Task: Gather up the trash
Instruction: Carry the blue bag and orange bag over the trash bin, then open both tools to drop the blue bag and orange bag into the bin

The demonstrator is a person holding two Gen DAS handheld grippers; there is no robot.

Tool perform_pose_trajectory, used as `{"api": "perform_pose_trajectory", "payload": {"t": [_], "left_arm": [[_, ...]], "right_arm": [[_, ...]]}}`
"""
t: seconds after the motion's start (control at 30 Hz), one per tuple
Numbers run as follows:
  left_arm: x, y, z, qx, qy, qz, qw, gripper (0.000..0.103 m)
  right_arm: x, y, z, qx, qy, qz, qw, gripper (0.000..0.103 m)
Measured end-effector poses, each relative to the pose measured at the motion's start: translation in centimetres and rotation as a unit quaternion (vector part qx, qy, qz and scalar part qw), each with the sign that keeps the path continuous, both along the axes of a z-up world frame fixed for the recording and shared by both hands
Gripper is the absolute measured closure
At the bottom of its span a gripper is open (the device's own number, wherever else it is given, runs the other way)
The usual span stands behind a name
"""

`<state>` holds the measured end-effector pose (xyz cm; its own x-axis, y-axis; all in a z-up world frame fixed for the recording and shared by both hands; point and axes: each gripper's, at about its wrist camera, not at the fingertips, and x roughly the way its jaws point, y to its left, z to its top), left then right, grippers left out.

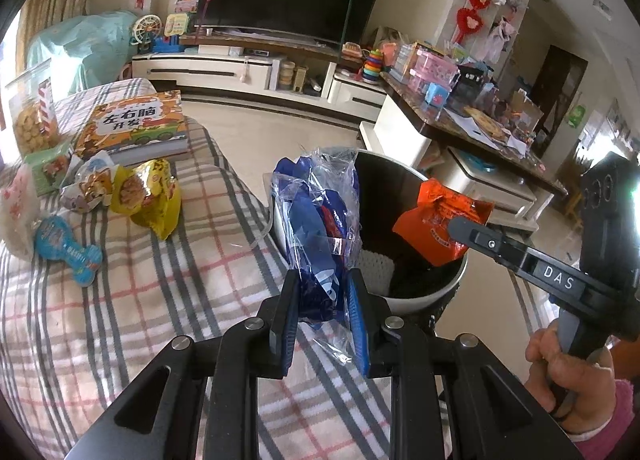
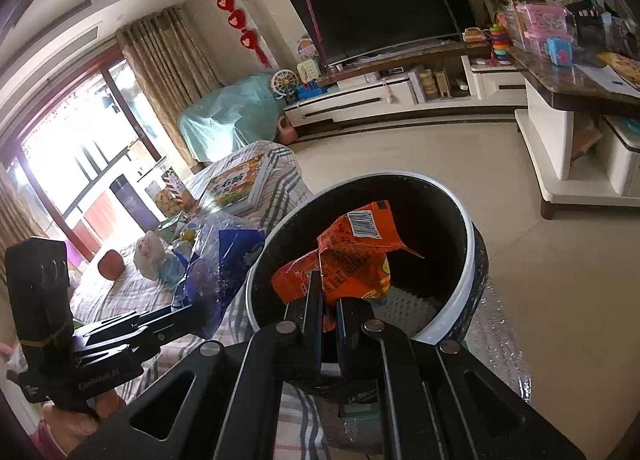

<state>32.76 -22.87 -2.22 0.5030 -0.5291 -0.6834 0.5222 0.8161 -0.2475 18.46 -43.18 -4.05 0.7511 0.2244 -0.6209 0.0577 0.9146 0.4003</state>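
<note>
Here both wrappers are held and the drop into the bin (image 2: 460, 284) is the step in hand. The left gripper (image 1: 323, 300) is clamped on a blue and clear plastic wrapper (image 1: 316, 219), which stands up ahead of its fingers, just short of the bin's near rim and partly over the checked cover (image 1: 120, 320). The right gripper (image 2: 326, 320) is closed tight on an orange wrapper (image 2: 352, 256), which hangs ahead of its tips, over the bin's dark opening.

The orange wrapper can probably be let go where it is. The blue one should first be carried further forward, past the rim, so that its loose clear film is not caught on the edge. More wrappers (image 1: 148, 195) are left on the cover, off to the left gripper's left, for later trips.
</note>
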Motion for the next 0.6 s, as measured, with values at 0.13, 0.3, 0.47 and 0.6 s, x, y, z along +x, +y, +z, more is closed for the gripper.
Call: {"api": "perform_pose_trajectory", "payload": {"t": [0.13,0.3,0.47,0.6], "left_arm": [[0.6,-1.2,0.0,0.012,0.004,-0.004,0.9999,0.081],[1.2,-2.3,0.3,0.020,0.004,-0.008,0.9998,0.081],[1.7,-3.3,0.5,0.025,0.002,-0.013,0.9996,0.081],[2.2,-4.0,0.4,0.029,0.006,-0.014,0.9995,0.080]], "right_arm": [[0.4,-0.4,-0.5,0.001,0.011,0.000,1.000,0.098],[1.0,-0.9,-0.5,0.000,0.020,0.001,1.000,0.098],[1.8,-1.4,-0.6,-0.004,0.031,0.002,1.000,0.098],[2.3,-1.5,-0.7,-0.007,0.038,0.009,0.999,0.098]]}}
